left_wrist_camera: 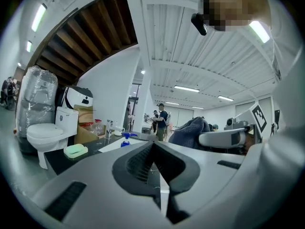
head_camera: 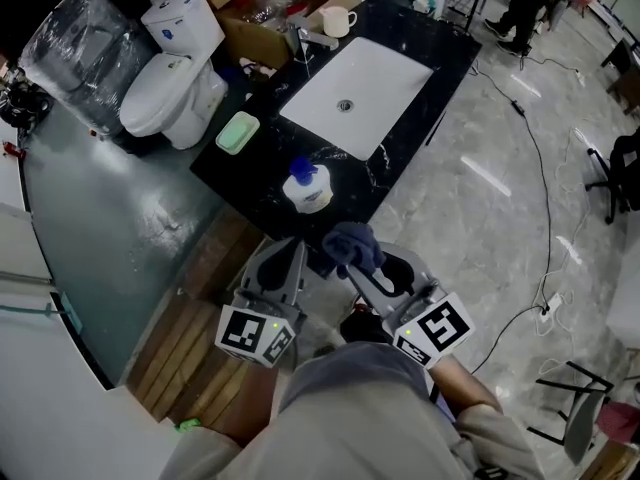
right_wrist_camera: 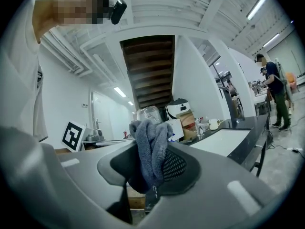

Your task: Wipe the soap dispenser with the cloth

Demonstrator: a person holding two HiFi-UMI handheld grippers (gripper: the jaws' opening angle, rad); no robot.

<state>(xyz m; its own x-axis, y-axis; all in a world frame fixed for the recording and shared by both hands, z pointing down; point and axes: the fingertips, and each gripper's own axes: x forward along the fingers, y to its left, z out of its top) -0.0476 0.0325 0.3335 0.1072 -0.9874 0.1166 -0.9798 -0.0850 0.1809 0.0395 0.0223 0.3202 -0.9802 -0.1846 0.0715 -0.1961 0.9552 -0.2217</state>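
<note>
Right hand-held gripper point(right_wrist_camera: 155, 161) pinches a bunched grey-blue fleece cloth point(right_wrist_camera: 150, 147), ready for wiping. Left hand-held gripper point(left_wrist_camera: 153, 151) is pressed together and empty, probably free to steady. White soap dispenser with blue pump point(head_camera: 307, 188) stands near the front edge of the black marble surface point(head_camera: 430, 68), beside the white sink point(head_camera: 370, 78). Only the head view shows both grippers short of it.

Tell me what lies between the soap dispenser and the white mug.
The white sink basin lies between soap dispenser and mug; the head view shows it.
</note>
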